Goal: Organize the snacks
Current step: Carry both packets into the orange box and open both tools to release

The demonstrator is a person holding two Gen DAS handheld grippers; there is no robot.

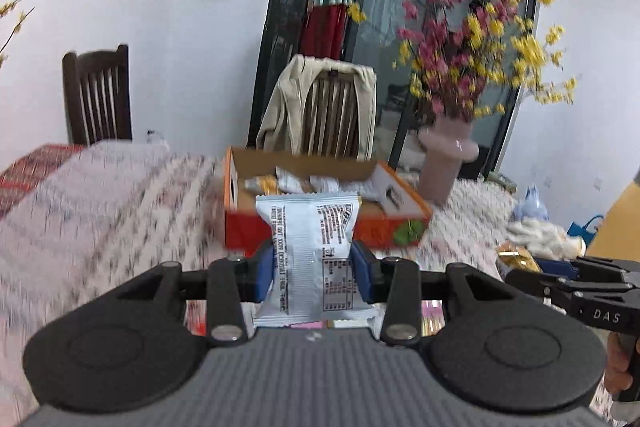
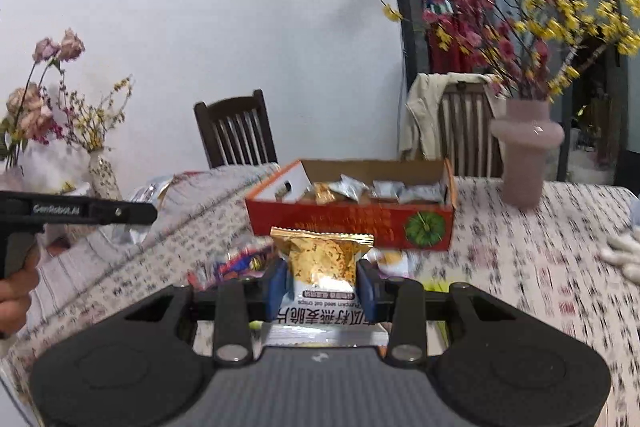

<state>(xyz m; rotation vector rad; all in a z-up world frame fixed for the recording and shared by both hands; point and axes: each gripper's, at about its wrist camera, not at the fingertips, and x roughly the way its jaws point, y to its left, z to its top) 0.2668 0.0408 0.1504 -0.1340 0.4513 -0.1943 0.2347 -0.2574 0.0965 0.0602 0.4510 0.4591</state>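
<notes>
The job looks partly done — the orange cardboard box already holds a fair layer of small packets, silver and gold ones lying loosely across its floor, yet loose snacks are still scattered on the patterned tablecloth just below and to the left of the right gripper, so more trips remain. The box sits ahead of both claws and slightly beyond their tips, its top open and one flap folded inward at the left end. Beside it, off to the right, stands a pink vase of flowers.

Each claw carries one packet — the left gripper is clamped on a pale blue-white snack packet, held upright between its blue pads, and the right one grips a gold snack packet the same way. Neither packet has reached the box yet; my guess is both are bound for it.
</notes>
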